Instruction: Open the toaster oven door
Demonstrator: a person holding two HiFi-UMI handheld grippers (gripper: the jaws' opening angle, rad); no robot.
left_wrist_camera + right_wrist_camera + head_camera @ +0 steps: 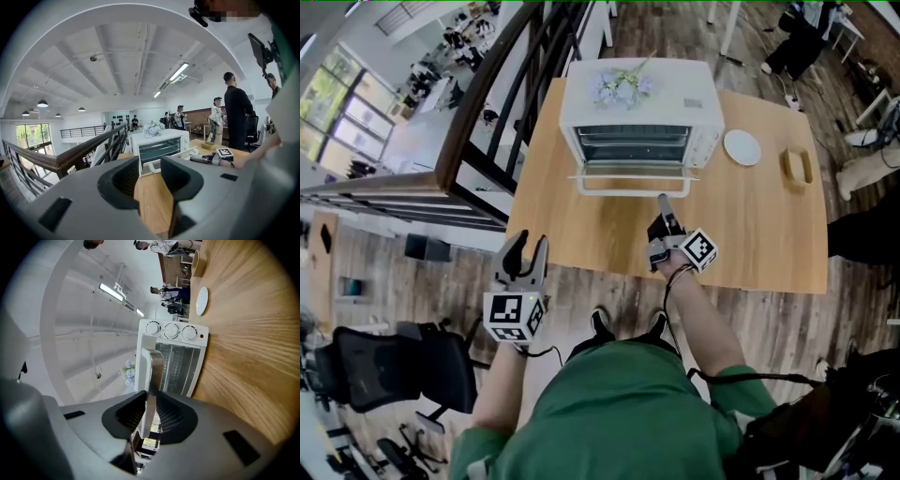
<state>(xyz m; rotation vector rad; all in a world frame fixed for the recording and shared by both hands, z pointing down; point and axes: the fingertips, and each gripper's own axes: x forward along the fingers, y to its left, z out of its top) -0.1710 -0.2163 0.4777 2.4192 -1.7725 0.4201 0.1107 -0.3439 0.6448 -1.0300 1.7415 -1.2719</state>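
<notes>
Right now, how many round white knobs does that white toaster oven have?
3, in one row on the white toaster oven's front beside its glass door: first knob, middle knob, last knob. None seems hidden.

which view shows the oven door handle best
Right gripper view: the door handle fills the centre, close up, running between the jaws of the right gripper. Head view shows it as a thin white bar from above. Left gripper view shows it small and distant.

Left gripper jaws apart, right gripper jaws on handle.
</notes>
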